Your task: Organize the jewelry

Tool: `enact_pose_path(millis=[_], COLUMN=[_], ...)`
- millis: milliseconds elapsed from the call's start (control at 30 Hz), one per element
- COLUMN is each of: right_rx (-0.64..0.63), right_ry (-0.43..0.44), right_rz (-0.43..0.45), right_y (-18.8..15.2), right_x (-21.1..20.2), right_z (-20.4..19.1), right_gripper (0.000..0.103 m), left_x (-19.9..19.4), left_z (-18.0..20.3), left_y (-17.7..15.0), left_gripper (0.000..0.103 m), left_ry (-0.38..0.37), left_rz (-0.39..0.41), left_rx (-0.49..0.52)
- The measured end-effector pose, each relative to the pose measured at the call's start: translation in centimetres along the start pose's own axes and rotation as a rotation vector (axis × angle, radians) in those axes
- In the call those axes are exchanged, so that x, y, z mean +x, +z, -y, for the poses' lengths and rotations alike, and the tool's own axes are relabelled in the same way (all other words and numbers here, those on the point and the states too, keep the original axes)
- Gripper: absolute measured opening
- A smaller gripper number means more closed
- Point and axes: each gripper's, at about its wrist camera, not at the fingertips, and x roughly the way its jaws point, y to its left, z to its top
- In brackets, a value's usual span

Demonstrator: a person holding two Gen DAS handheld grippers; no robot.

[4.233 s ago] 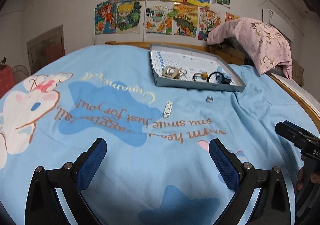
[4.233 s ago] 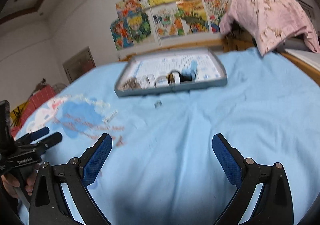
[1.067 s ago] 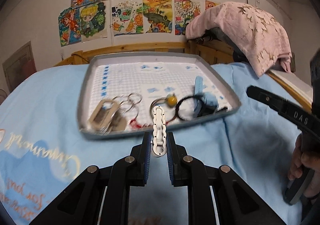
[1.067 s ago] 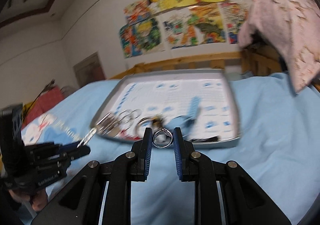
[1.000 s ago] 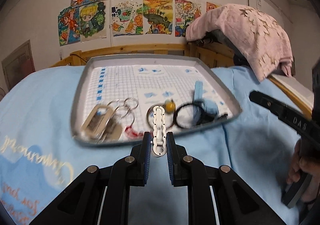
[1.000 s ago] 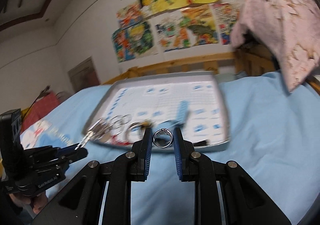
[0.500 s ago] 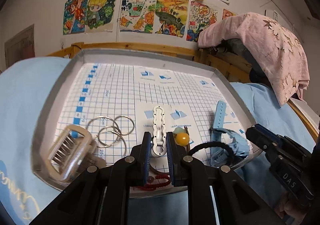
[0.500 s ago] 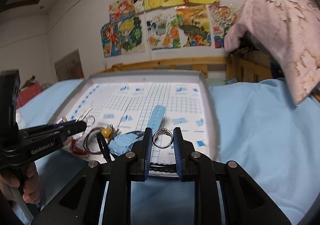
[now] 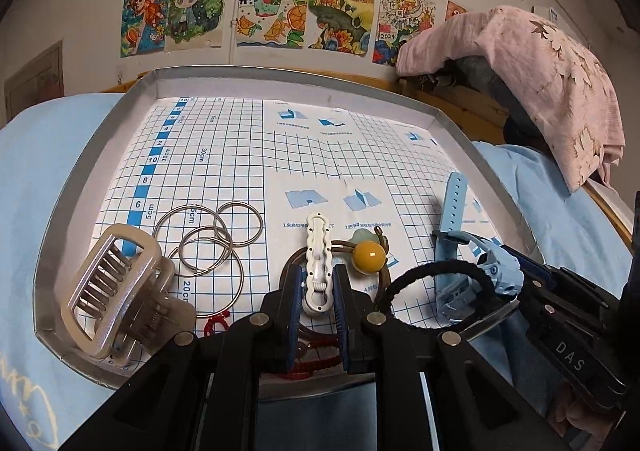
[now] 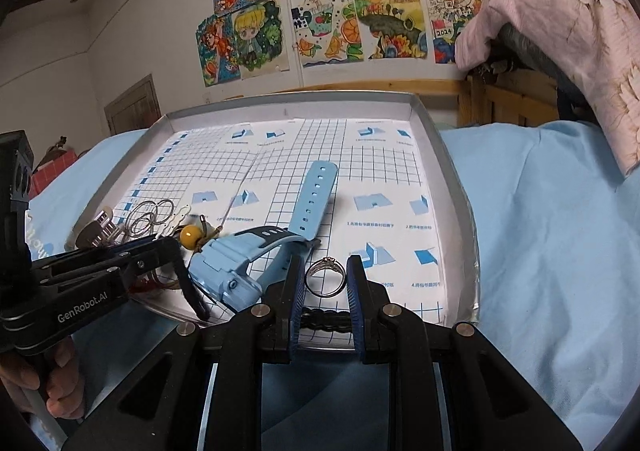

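Left gripper [image 9: 319, 285] clamped on white clip [image 9: 318, 263], bottom centre, over tray [image 9: 80, 167] front edge; right gripper [image 10: 325, 281] clamped on ring [image 10: 325, 277], bottom centre, over tray's near right; beyond: claw clip [image 9: 116, 287], key rings [image 9: 212, 235], yellow bead [image 9: 370, 257], blue watch [image 10: 256, 251].
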Motion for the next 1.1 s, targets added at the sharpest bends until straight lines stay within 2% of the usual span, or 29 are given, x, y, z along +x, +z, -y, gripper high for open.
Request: enact_pose_path(millis=[367, 467, 533, 633, 767, 833, 933, 1000, 1033, 1100], right_rx=[0.013, 0.016, 0.014, 0.017, 0.036, 0.046, 0.049, 0.038, 0.031, 0.022], right_ry=[0.000, -0.003, -0.008, -0.025, -0.052, -0.065, -0.085, -0.093, -0.094, -0.091], right_rz=[-0.009, -0.010, -0.009, 0.005, 0.052, 0.082, 0.140, 0.176, 0.194, 0.224], right_y=[0.0, -0.1, 0.0, 0.1, 0.4, 0.6, 1.0, 1.3, 1.5, 1.8], right_x=[0.3, 0.3, 0.2, -0.2, -1.9, -3.0, -4.9, -6.4, -7.2, -8.7], right_z=[0.3, 0.3, 0.2, 0.3, 0.7, 0.9, 1.0, 0.9, 0.8, 0.6], right_gripper=[0.019, 0.019, 0.020, 0.028, 0.040, 0.044, 0.062, 0.079, 0.082, 0.095], left_x=[0.2, 0.0, -0.3, -1.0, -2.1, -3.4, -5.7, -7.3, -8.4, -10.2], left_z=[0.2, 0.3, 0.2, -0.1, -0.7, -1.0, -1.3, -1.3, -1.4, -1.6], left_y=[0.1, 0.0, 0.0, 0.1, 0.3, 0.4, 0.5, 0.8, 0.9, 1.1], left_gripper=[0.015, 0.028, 0.043, 0.064, 0.069, 0.087, 0.099, 0.102, 0.103, 0.103], left_ry=[0.004, 0.021, 0.025, 0.047, 0.053, 0.057, 0.056, 0.068, 0.076, 0.087], left_rz=[0.000, 0.006, 0.019, 0.051, 0.079, 0.108, 0.168, 0.197, 0.215, 0.242], left_rx=[0.000, -0.001, -0.006, -0.024, -0.066, -0.101, -0.139, -0.145, -0.149, -0.153])
